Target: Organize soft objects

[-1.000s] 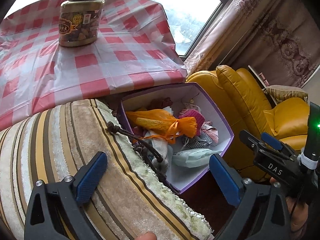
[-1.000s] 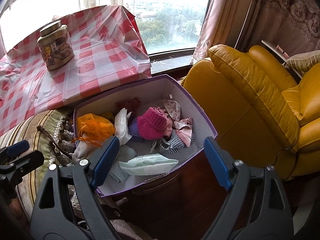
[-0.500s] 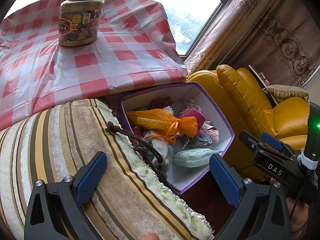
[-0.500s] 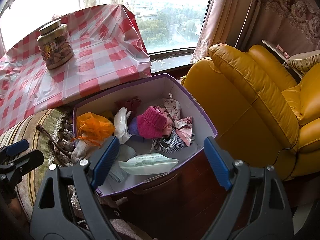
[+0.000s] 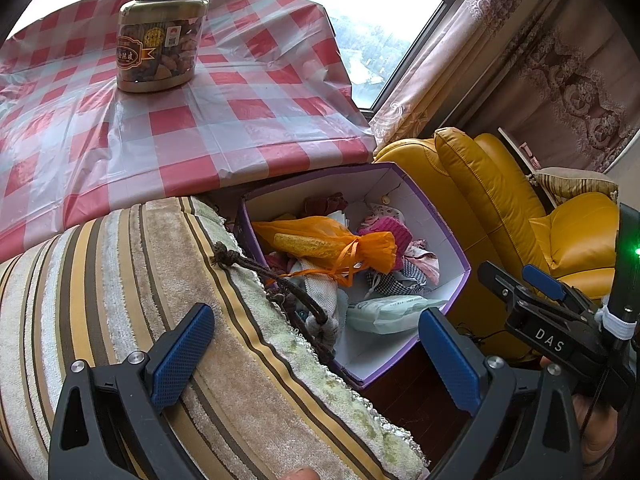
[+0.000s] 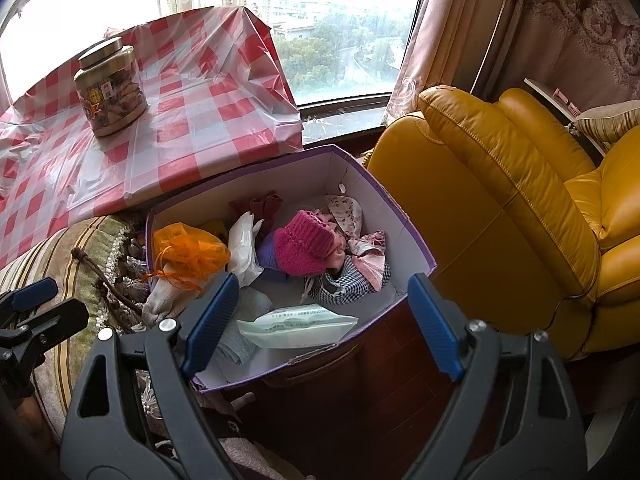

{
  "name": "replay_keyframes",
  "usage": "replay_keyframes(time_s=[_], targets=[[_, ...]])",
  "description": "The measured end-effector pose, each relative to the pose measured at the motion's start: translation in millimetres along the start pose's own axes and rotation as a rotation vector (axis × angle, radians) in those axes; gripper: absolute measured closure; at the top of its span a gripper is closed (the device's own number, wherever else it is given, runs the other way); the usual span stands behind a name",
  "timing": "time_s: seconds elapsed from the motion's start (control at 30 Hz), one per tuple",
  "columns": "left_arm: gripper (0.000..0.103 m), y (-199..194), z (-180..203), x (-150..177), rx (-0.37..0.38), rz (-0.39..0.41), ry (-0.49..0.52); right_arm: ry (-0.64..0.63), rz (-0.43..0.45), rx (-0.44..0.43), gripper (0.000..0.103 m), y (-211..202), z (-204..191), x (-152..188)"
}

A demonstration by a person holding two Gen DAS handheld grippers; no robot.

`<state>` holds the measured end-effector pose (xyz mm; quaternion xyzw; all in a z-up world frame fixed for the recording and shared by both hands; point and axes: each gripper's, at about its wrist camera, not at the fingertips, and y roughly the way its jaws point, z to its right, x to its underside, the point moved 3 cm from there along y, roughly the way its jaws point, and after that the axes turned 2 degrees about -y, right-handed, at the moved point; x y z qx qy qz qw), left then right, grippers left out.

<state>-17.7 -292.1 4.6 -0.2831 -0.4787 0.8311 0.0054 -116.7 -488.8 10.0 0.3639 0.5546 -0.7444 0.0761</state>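
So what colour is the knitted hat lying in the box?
Bright pink, ribbed knit hat, clearest in the right wrist view, in the purple-edged box.

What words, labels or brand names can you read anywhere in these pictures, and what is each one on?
"DAS": white letters on the right gripper body, seen from the left wrist view.
Jar label: Chinese characters, too blurred to read.
Pale green packet in the purple box: small print, unreadable.
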Motion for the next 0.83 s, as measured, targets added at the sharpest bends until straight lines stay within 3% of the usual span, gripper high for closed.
replay_keyframes(time_s=[0.83], targets=[[0.0, 6.6, 1.3, 2.3, -0.019, 0.016, 0.022, -0.005, -0.012, -0.001, 0.015, 6.1, 0.8, 3.0]])
